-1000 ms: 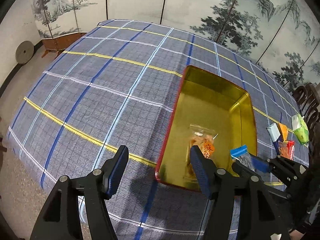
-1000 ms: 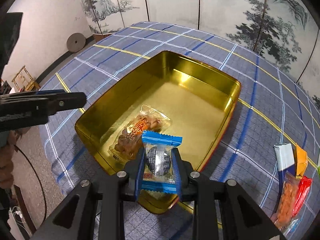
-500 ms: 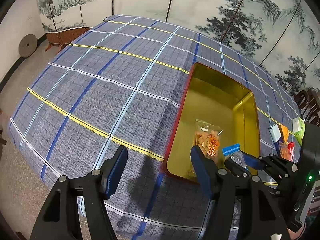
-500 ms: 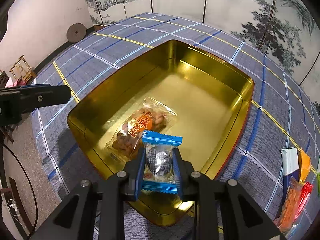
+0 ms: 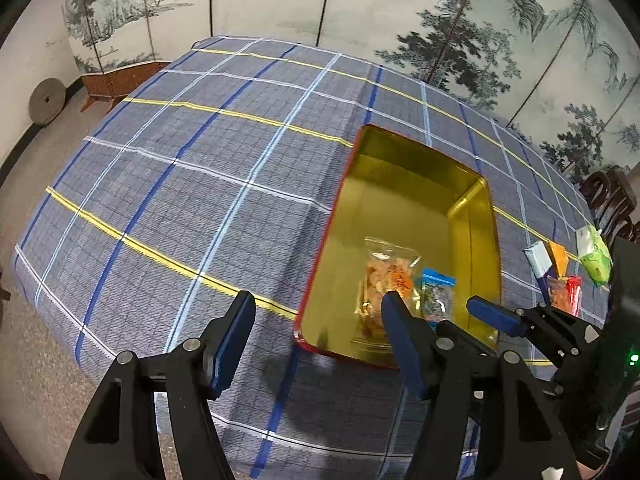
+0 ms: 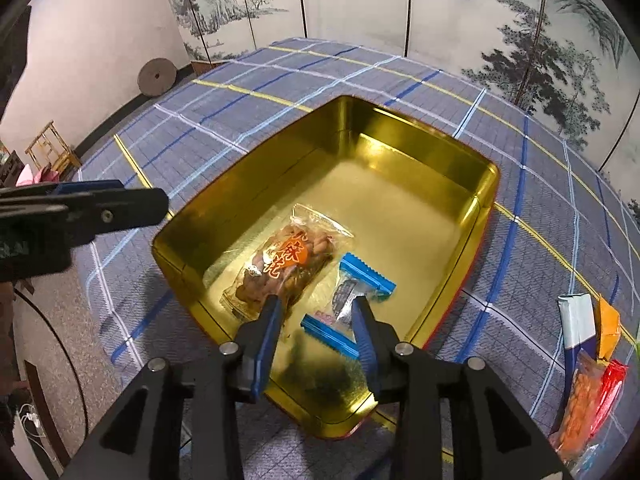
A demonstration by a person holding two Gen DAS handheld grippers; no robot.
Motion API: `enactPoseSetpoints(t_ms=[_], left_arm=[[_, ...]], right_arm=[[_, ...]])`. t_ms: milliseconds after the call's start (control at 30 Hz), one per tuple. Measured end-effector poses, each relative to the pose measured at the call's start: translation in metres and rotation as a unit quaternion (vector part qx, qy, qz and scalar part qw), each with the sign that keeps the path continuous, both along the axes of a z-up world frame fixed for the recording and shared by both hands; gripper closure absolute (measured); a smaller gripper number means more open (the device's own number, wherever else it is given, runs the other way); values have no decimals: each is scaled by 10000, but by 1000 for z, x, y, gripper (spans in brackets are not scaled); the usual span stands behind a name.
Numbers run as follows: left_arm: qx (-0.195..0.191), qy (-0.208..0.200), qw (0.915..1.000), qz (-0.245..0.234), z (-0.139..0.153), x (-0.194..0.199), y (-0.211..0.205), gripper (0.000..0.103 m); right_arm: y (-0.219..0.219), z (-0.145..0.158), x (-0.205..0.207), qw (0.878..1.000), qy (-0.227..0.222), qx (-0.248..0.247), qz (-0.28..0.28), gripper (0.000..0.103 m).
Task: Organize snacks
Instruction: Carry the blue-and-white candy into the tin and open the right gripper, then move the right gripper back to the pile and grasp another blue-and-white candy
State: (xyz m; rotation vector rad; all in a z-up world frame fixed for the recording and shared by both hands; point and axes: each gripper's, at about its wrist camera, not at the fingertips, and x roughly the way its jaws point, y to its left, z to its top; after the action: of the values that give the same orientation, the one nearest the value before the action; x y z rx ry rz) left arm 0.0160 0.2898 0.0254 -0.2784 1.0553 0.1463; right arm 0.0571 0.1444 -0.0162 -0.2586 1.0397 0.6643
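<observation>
The right tongs [image 6: 316, 312] have just been opening above the gold rectangular metal tin [image 6: 486, 188], and the blue-ended clear candy wrapper [image 6: 352, 300] lies between their parted blades on the tin floor, beside the clear packet of orange-brown fried twists [image 6: 284, 264]; the left tongs [image 5: 318, 320] hang half open and empty over the blue plaid-clothed worktop [image 5: 180, 184]. More snack packets [image 6: 588, 360] lie on the cloth right of the tin.
</observation>
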Motion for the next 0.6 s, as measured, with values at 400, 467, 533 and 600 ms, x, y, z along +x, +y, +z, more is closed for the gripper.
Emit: enactPoseSetpoints(t_ms=[400, 467, 533, 600], left_arm=[[-53, -35, 9990, -435, 2, -2, -46, 42], [-22, -23, 9986, -531, 2, -3, -55, 42], [-12, -13, 9981, -614, 1, -2, -64, 42], [-2, -15, 9976, -691, 1, -2, -72, 41]], right_arm=[[-75, 20, -2, 9967, -246, 124, -769, 66], [-99, 22, 0, 9943, -237, 158, -1025, 66], [-123, 23, 2, 9911, -252, 155, -1300, 66], [-148, 23, 3, 9873, -246, 143, -1560, 66]])
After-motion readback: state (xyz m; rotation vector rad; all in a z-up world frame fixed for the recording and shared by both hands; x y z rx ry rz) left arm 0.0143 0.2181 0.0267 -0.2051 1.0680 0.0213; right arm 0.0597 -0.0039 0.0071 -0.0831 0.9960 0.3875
